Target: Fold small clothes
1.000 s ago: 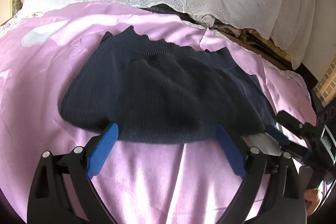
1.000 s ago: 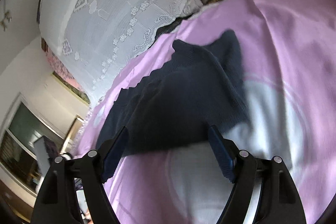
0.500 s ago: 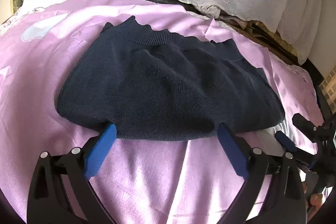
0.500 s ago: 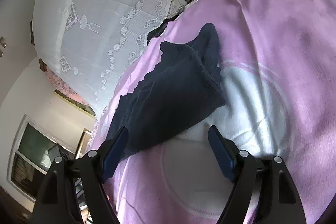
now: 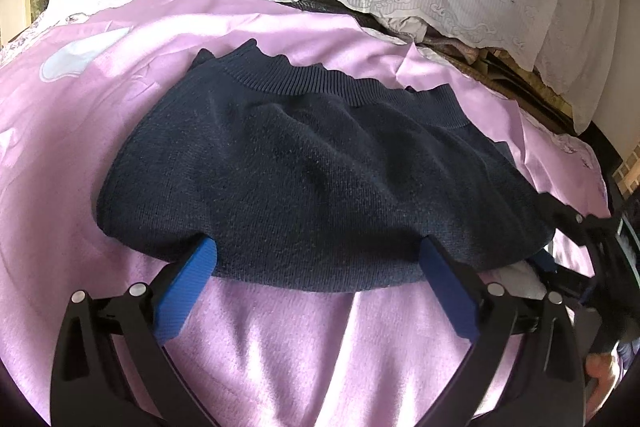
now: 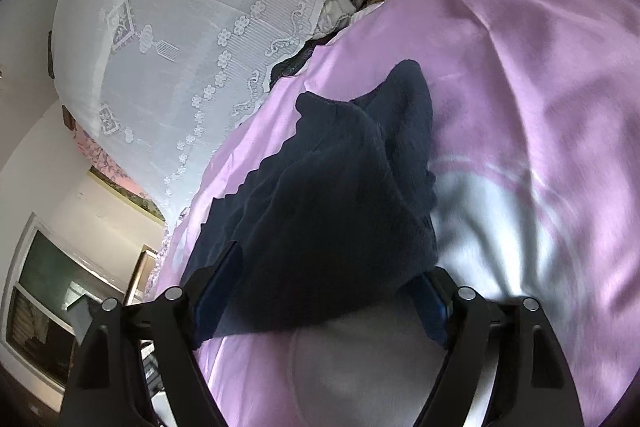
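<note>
Though earlier apart, right gripper astride sweater.

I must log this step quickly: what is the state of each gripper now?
Left gripper: open, fingers spread at the near edge of the sweater, holding nothing.
Right gripper: open, fingers either side of the sweater's end, not closed on it.

Left tongs are spread wide, blue pads far apart, nothing pinched between them. Right tongs are likewise spread wide, tilted, dark blue pads apart. In the left view the right tongs show at the right edge, with a bare hand below them.
</note>
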`<state>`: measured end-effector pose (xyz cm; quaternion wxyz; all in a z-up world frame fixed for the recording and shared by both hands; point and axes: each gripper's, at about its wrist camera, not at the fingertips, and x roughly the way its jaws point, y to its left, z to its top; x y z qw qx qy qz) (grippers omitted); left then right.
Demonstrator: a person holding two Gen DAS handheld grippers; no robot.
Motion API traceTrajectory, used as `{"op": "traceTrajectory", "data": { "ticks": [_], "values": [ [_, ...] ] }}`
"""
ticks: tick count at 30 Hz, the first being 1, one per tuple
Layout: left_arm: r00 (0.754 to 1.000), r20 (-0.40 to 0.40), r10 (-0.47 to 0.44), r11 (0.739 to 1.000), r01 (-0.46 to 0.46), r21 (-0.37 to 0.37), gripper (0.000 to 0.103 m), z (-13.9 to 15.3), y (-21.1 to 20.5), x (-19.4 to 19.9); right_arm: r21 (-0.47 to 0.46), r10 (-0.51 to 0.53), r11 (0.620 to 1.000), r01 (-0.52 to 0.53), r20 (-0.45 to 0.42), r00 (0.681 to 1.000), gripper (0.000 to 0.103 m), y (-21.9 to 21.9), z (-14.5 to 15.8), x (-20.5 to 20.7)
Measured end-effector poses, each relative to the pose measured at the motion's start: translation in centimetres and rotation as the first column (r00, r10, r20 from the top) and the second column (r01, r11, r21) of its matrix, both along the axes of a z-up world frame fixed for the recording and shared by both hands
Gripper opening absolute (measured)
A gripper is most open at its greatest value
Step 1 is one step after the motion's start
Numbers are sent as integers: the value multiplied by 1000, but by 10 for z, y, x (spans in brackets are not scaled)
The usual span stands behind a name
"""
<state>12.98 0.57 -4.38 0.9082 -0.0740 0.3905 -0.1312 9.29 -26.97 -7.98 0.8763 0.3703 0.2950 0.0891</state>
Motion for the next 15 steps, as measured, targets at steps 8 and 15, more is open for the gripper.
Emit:
{"op": "traceTrajectory", "data": {
  "ticks": [8, 15],
  "values": [
    [1000, 19, 5, 1000, -5, 10, 98, 2, -4, 4, -87, 38, 995, -40, -19, 999, 100, 13, 5, 21],
    [990, 136, -32, 998, 24, 61, 98, 17, -15, -8, -53, 40, 998, -39, 11, 999, 100, 9, 4, 17]
  ]
}}
